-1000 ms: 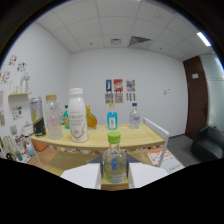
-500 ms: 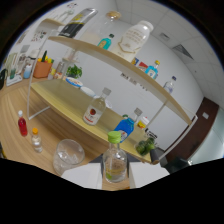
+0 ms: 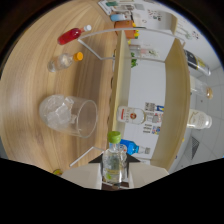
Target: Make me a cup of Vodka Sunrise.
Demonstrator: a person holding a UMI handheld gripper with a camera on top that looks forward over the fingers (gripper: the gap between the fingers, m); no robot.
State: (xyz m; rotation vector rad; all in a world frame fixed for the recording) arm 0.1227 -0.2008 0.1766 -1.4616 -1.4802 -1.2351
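Note:
A small clear bottle (image 3: pixel 114 161) with a green cap (image 3: pixel 115 136) is clamped between my gripper's (image 3: pixel 114 175) two pale fingers (image 3: pixel 84 176), so the gripper is shut on it. The bottle is tipped on its side relative to the room, its cap pointing over the wooden table (image 3: pixel 45 80). A clear glass (image 3: pixel 70 116) holding ice stands on the table just ahead of the cap and to one side of it. I see no liquid leaving the bottle.
A red bottle (image 3: pixel 69 36) and a clear bottle with an orange cap (image 3: pixel 64 61) stand farther along the table. A wooden shelf unit (image 3: pixel 121 75) behind the glass carries a red-labelled bottle (image 3: pixel 131 115) and a blue bottle (image 3: pixel 133 146). A thin white wire frame (image 3: pixel 100 46) rises near the shelf.
The gripper has rolled roughly a quarter turn and dropped toward the table with the bottle held. The glass of ice, absent at first, now sits close ahead of the cap.

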